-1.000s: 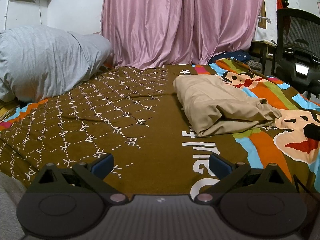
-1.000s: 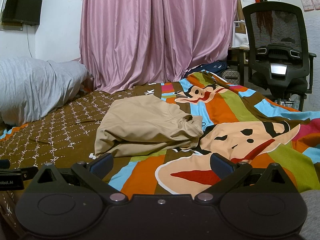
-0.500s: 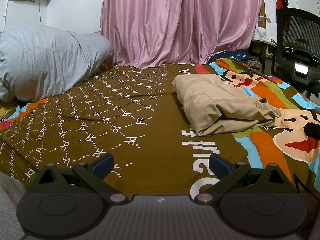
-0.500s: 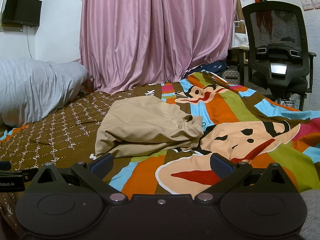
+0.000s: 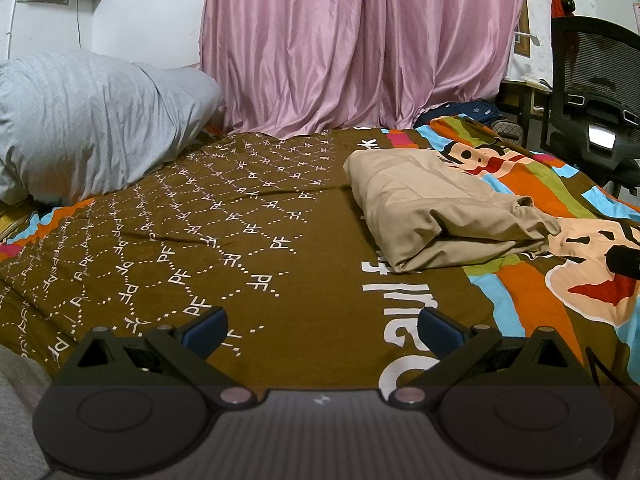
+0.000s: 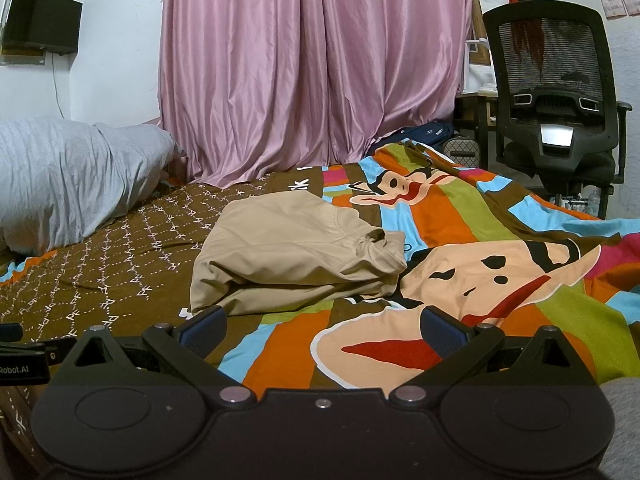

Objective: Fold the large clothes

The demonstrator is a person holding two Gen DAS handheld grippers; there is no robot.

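Low over the near edge of the bed, the left gripper [image 5: 322, 326] hangs with its blue-padded fingers [image 5: 204, 326] spread wide and nothing between them; only the brown patterned bedspread [image 5: 224, 216] lies below it. The right gripper [image 6: 322, 326] is just as wide and just as empty, poised over the striped cartoon part of the same bedspread, its left pad close in front of the garment's near fold.

Risk, as I judge it, lies in the bundle itself. The beige garment [image 6: 296, 256] sits as a loose, puffy stack, and a pinch at the near fold could catch only the top layer, so that the folds slide apart when lifted. A pinch that goes too deep could also gather the bedspread beneath, since that cloth is soft and rumpled.

The garment rests near the middle of the bed, straddling the line where the brown area meets the coloured stripes, well apart from the grey pillow [image 5: 92, 124] at the left. It is folded over several times into a rough rectangle. One gathered, wrinkled end, perhaps a cuff or waistband, pokes out at its right side, and the lower layers bulge unevenly.
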